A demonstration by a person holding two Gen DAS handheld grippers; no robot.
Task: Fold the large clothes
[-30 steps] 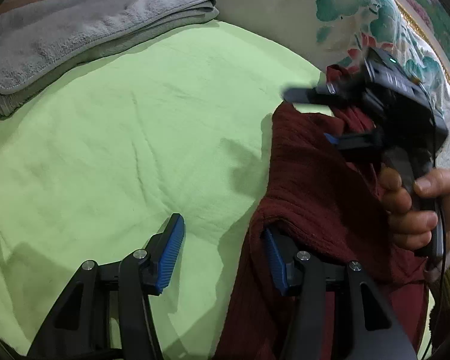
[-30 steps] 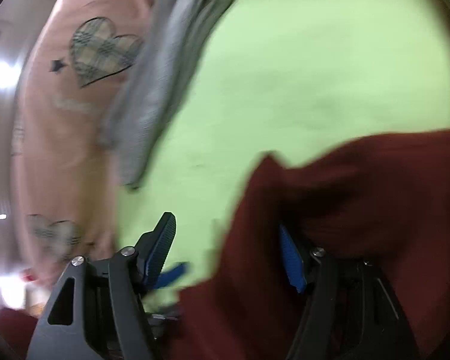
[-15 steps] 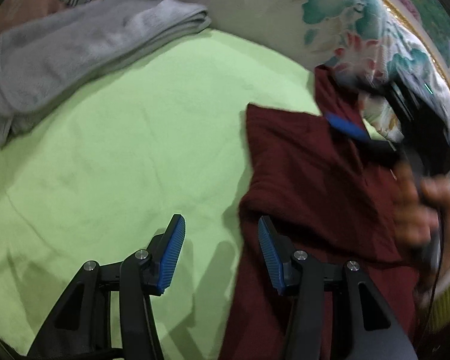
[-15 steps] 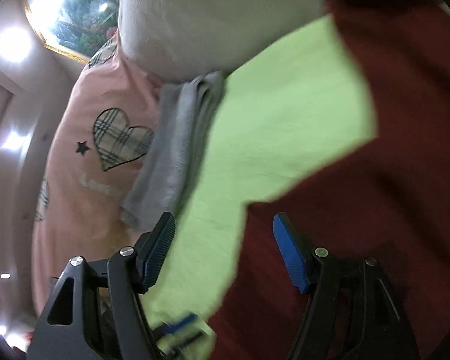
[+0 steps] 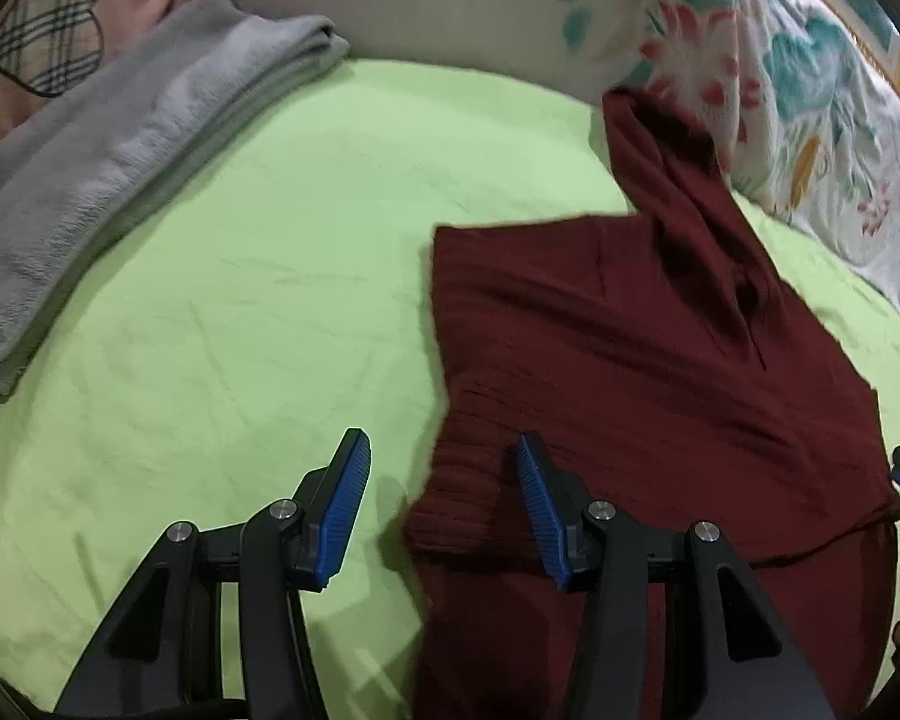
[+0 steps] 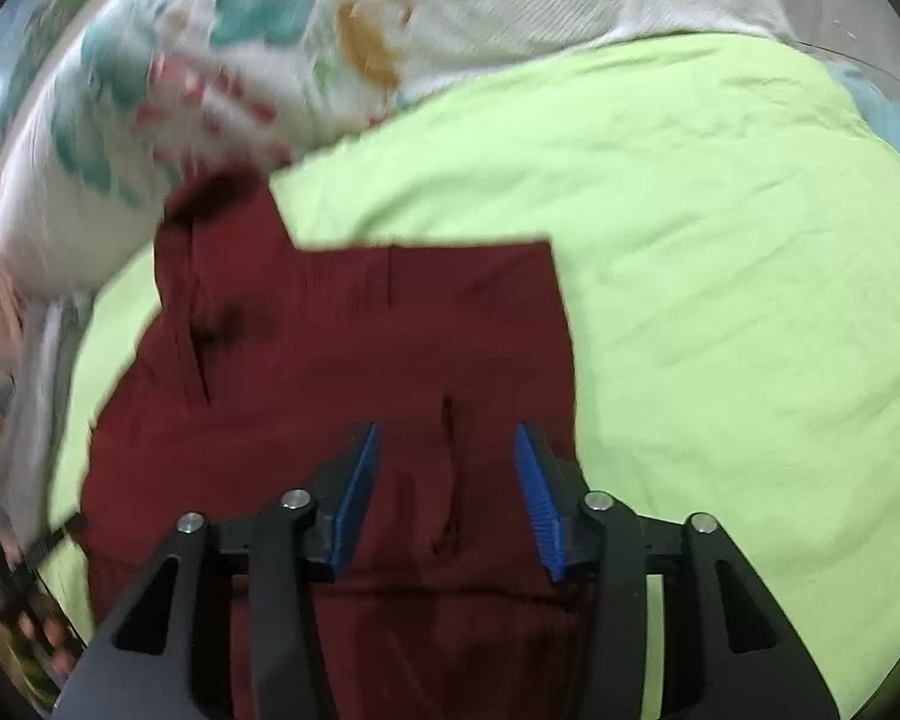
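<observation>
The left gripper [image 5: 441,483] is held part-open above the near left edge of the dark red garment [image 5: 630,360], nothing pinched between its pads. The right gripper [image 6: 447,489] is closing, its pads astride a crease near the garment's right edge, the fabric not yet seen to be pressed. The garment is spread partly folded on the green bed sheet [image 5: 240,300], one sleeve reaching towards the floral pillow [image 5: 780,60]; a folded grey towel [image 5: 120,150] lies well apart. A mid-fold step is judged; next, both near edges need gripping and carrying over evenly.

Open green sheet [image 5: 258,276], grey towel [image 5: 120,138] left, floral pillow [image 5: 750,72] behind
</observation>
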